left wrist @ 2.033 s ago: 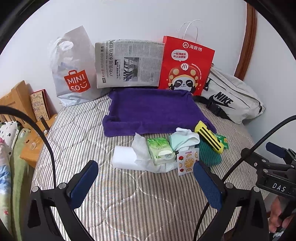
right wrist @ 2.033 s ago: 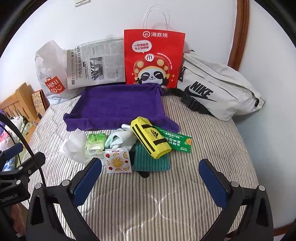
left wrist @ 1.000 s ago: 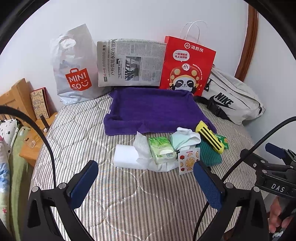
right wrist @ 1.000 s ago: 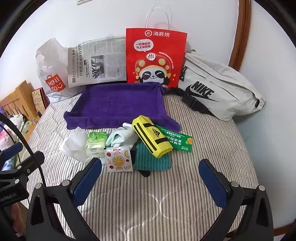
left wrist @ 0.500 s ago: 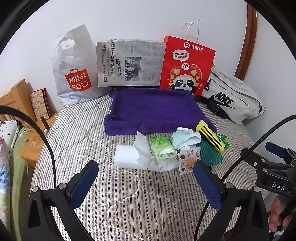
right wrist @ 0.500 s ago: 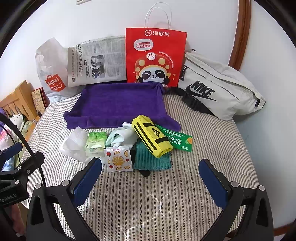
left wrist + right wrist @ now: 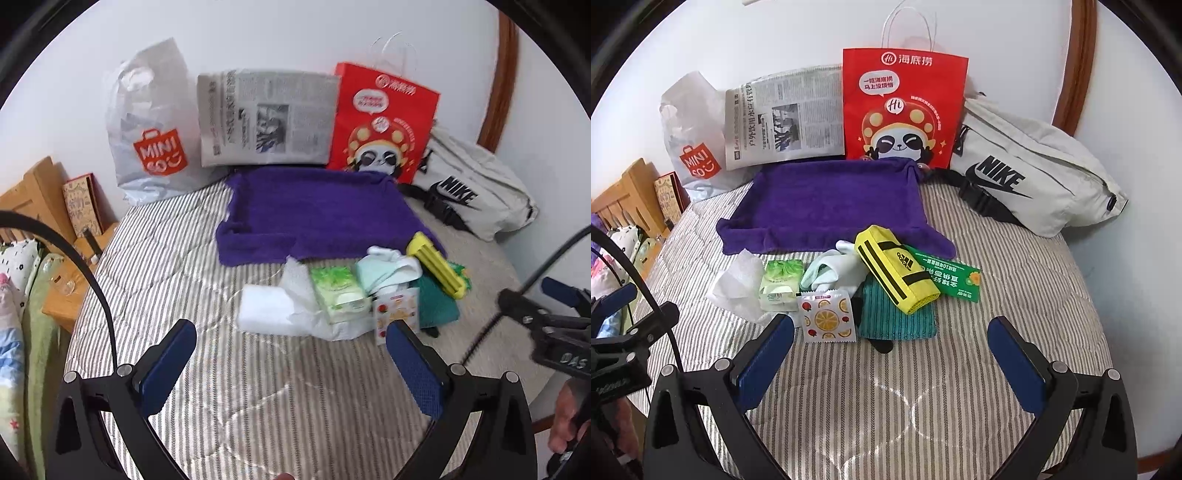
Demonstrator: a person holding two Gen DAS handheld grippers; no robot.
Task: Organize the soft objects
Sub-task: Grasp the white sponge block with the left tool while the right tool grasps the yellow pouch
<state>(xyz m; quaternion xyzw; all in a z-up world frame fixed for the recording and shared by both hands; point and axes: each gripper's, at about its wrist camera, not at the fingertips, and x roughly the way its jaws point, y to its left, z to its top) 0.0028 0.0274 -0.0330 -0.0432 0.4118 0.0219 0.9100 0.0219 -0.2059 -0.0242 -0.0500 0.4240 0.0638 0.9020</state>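
Observation:
A purple towel (image 7: 827, 206) (image 7: 317, 214) lies spread on the striped bed. In front of it sits a pile: a white tissue (image 7: 738, 284), a white pack (image 7: 262, 306), a green wipes pack (image 7: 781, 284) (image 7: 338, 295), pale socks (image 7: 831, 271), a fruit-print packet (image 7: 827, 317), a teal cloth (image 7: 895, 314), a yellow rolled towel (image 7: 895, 273) (image 7: 437, 267) and a green card (image 7: 947, 277). My left gripper (image 7: 288, 365) and my right gripper (image 7: 890, 360) are both open and empty, hovering short of the pile.
Against the wall stand a Miniso bag (image 7: 151, 125), a newspaper (image 7: 266, 118), a red panda bag (image 7: 903, 107) and a grey Nike bag (image 7: 1027, 170). A wooden nightstand (image 7: 48, 221) is at the left bed edge.
The left wrist view has drifted a little closer to the pile. The right view is almost unchanged. Both grippers stay open.

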